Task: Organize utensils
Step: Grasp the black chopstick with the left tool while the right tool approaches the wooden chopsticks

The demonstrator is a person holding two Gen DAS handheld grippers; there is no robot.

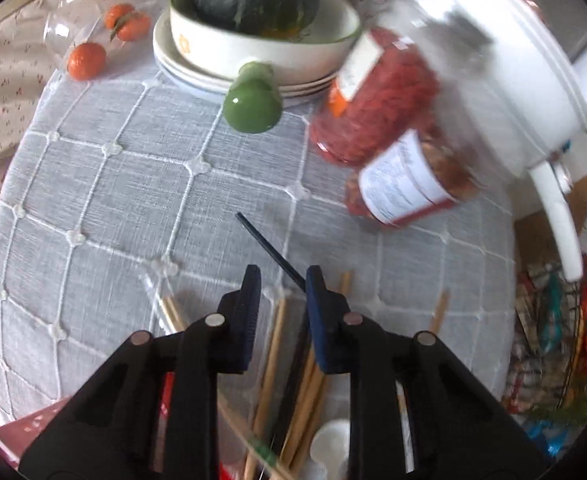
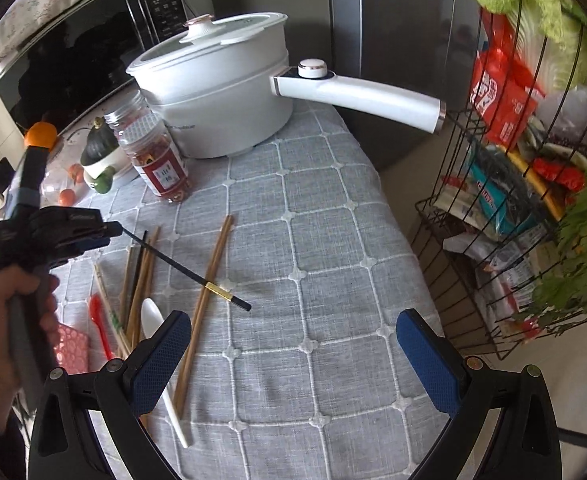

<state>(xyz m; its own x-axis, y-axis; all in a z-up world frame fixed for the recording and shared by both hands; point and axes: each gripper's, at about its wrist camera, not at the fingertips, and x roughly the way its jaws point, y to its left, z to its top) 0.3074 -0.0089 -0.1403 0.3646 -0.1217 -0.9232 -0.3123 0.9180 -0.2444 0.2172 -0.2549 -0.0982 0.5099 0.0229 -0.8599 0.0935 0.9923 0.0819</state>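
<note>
A black chopstick is held clear of the utensil heap on the grey woven tablecloth (image 2: 333, 240).

A smooth white enamel pot (image 2: 221, 108) with a long handle is kept at the table's back, leaving room for sorting. The right gripper (image 2: 293, 344) is spread wide, empty. The left gripper (image 1: 283, 280) is seen nearly closed on the slim black gold-banded chopstick (image 2: 181, 268), pinched at one end (presumably for separating). Bamboo chopsticks (image 2: 209, 276) and a white plastic spoon (image 2: 151, 314) lie loose beneath.
</note>
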